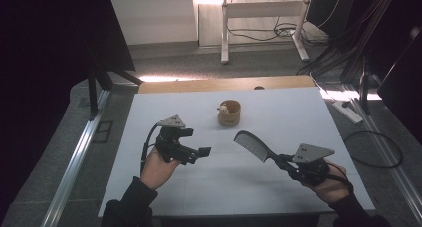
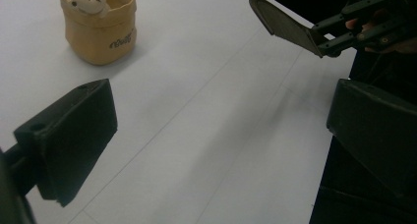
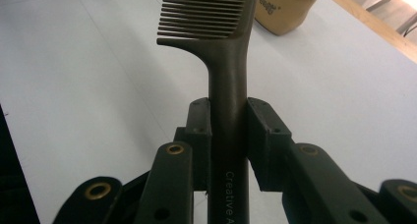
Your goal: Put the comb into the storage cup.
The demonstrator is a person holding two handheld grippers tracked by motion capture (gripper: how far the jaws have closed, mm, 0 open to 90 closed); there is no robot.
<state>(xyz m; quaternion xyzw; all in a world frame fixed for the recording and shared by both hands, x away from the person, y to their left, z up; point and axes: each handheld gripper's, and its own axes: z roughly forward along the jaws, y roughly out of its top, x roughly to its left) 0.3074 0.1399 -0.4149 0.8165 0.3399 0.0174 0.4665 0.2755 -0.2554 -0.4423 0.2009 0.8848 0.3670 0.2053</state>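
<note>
The white worktop [image 1: 278,187] is the largest thing in the high view, a pale sheet with a strip of bare wood along its far edge and grey floor around it. Faint seam lines cross its surface.

Next in size are the two tools, each carried in a person's hand above the near half of the worktop. The left tool [image 1: 199,153] sits left of centre, its grey three-cornered plate on top, pointing toward the middle of the worktop. In the left gripper view its two black jaws stand wide apart with bare worktop between them, so it is released and grips nothing. The right tool [image 1: 283,161] is near the right front corner, well apart from the left one. In the right gripper view its jaws are clenched on the handle of the comb [image 3: 227,52], one pad pressing each side of the shaft.

The comb is dark, with a long straight handle and a row of fine teeth along one side of its head. In the high view it juts from the right tool toward the centre, lifted off the surface with its teeth facing the person's side. Pale lettering runs along the handle below the pads.

Smallest is a tan fabric pouch [image 1: 229,113] standing upright near the middle of the far half, well apart from both tools. A small cream toy figure [image 2: 89,0] peeks over its rim.
</note>
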